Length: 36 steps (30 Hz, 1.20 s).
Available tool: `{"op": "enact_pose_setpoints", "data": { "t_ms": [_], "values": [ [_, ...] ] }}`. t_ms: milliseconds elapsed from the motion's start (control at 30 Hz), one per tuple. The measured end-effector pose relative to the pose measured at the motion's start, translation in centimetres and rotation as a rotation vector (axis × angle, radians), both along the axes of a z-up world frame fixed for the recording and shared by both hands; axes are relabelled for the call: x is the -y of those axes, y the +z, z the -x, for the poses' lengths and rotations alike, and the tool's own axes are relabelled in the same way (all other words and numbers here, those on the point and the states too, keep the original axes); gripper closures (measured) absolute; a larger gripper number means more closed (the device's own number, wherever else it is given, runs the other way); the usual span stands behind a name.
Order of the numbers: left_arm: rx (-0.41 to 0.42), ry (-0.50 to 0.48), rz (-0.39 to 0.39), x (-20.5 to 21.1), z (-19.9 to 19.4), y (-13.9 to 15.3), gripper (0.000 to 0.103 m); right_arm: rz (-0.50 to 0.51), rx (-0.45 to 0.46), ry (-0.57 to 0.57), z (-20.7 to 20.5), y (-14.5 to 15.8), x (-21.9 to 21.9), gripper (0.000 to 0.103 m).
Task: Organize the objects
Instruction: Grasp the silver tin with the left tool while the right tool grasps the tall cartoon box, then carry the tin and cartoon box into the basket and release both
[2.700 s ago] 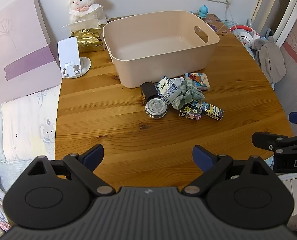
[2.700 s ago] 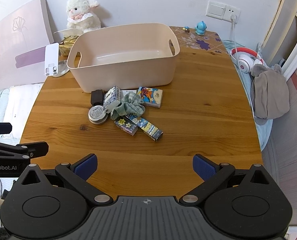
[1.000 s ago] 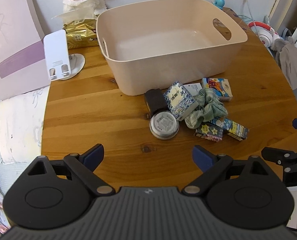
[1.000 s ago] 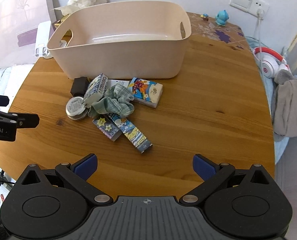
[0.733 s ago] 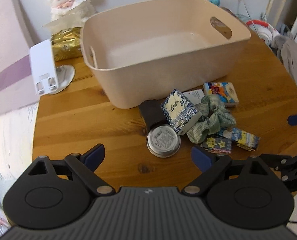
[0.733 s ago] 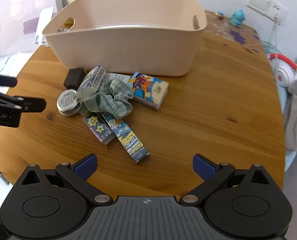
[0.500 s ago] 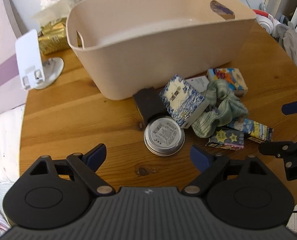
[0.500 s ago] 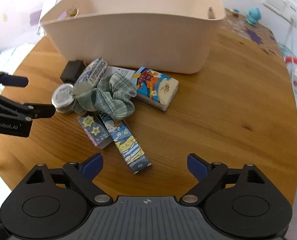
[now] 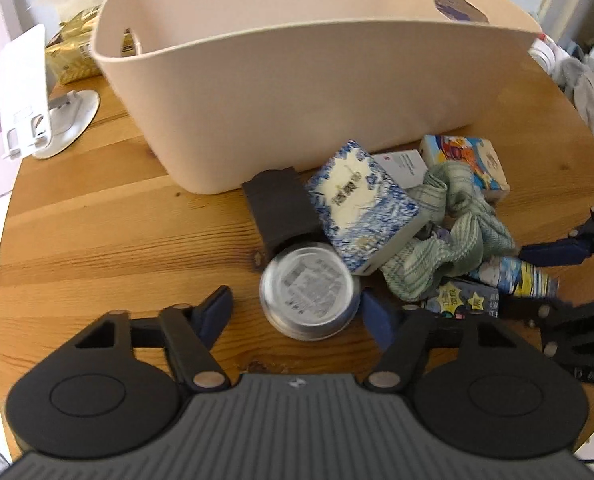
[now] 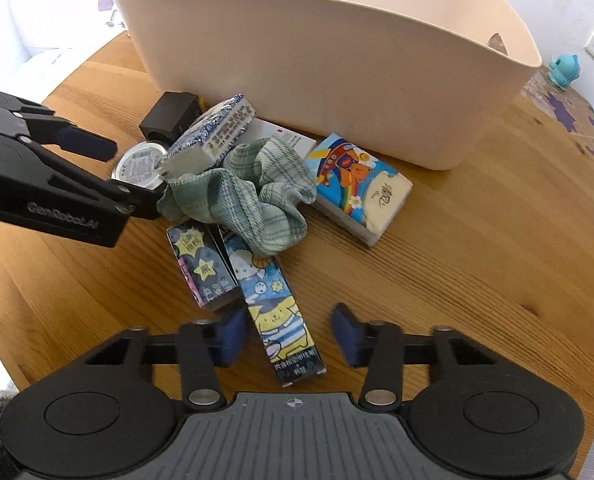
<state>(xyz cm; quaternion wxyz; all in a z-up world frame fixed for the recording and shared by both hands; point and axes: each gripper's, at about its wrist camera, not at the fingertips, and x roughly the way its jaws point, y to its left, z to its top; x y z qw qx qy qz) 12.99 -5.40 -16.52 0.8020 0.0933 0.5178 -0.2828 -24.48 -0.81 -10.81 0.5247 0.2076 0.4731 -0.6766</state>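
On the wooden table (image 9: 97,232), a pile of small items lies in front of the beige tub (image 9: 297,80). My left gripper (image 9: 295,308) straddles the round silver tin (image 9: 309,292). Its jaws are closing, with a gap left of the tin. My right gripper (image 10: 289,336) straddles the near end of the long cartoon box (image 10: 273,304). Its jaws are closing too, and the right pad is clear of the box. A green checked cloth (image 10: 249,200) lies over the pile, beside a dark star box (image 10: 205,272) and a blue-white pack (image 9: 361,204).
A bear-print tissue pack (image 10: 361,188) and a small black box (image 9: 281,208) lie against the tub's front wall. A white phone stand (image 9: 29,92) and a gold packet (image 9: 73,52) stand to the tub's left. A blue figurine (image 10: 565,68) is at the far right.
Both grippers have come down and closer to the pile. Their jaws have narrowed from wide open, the left around the tin, the right around the long cartoon box.
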Motion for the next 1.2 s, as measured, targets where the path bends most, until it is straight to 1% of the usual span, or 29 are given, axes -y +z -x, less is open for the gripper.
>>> {"op": "enact_pose_setpoints", "data": {
  "t_ms": [33,67,100,200,333,433,567,767,867,1033,1133,1200],
  "values": [
    [0.012,-0.010,0.003,0.0,0.2,0.0,0.041,0.002,0.004,0.003,0.1,0.1,-0.1,0.072],
    [0.015,-0.022,0.012,0.0,0.3,0.1,0.047,0.003,0.004,0.003,0.1,0.1,-0.2,0.073],
    [0.017,-0.032,0.014,0.0,0.4,0.2,0.047,0.004,0.004,0.005,0.0,0.1,-0.3,0.076],
    [0.005,-0.028,0.002,-0.5,0.6,0.2,0.047,-0.003,0.028,-0.004,0.0,0.2,-0.7,0.078],
    [0.016,-0.032,0.001,-1.7,1.1,0.7,0.047,-0.003,0.049,-0.018,-0.4,0.4,-1.9,0.079],
    [0.021,-0.040,0.008,-2.9,1.7,1.3,0.047,0.007,0.060,-0.042,-0.3,0.9,-2.4,0.080],
    [0.043,-0.045,0.010,-4.1,2.3,2.5,0.047,0.047,0.090,-0.068,-1.1,2.1,-4.0,0.080],
    [0.083,-0.063,0.013,-5.3,2.9,5.5,0.047,0.126,0.087,-0.085,-2.4,5.3,-7.1,0.080],
    [0.112,-0.056,-0.008,-5.7,2.8,7.2,0.047,0.176,0.084,-0.100,-2.9,6.8,-7.5,0.080],
    [0.135,-0.030,0.061,-6.7,1.9,10.7,0.047,0.266,0.068,-0.127,-2.9,10.2,-7.9,0.080],
    [0.173,-0.032,0.094,-6.4,0.8,12.6,0.047,0.316,0.054,-0.115,-2.8,12.6,-7.3,0.080],
    [0.182,-0.018,0.122,-6.0,-0.4,13.8,0.047,0.340,0.042,-0.100,-2.4,14.2,-6.6,0.080]
  ]
}}
